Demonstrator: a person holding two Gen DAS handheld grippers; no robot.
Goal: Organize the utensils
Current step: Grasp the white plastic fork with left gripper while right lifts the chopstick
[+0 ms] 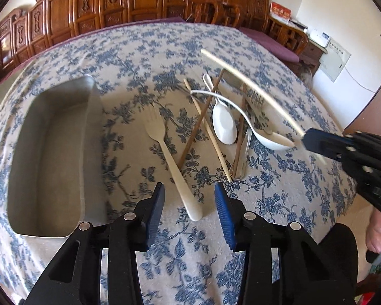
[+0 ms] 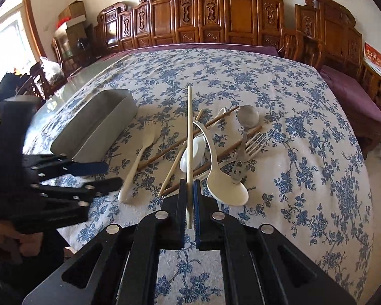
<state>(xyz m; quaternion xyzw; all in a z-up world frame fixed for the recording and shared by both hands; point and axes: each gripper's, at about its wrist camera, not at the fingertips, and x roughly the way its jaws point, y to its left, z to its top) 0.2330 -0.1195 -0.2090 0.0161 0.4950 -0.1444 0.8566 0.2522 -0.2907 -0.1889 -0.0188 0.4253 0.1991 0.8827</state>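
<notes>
Tablecloth [image 2: 304, 152], blue floral, covers the whole table. Metal tray [image 1: 50, 152] sits on it, left of the utensil pile. Left gripper [image 1: 189, 203] hovers over the pale fork [image 1: 165, 152], jaws spread, nothing between them. Right gripper [image 2: 189, 198] is pinched on a pale chopstick [image 2: 189, 132], lifted clear above the pile. Beneath it: white spoon [image 2: 226, 188], metal spoon [image 2: 246, 127], brown chopsticks [image 2: 165, 152], crossed and overlapping.
</notes>
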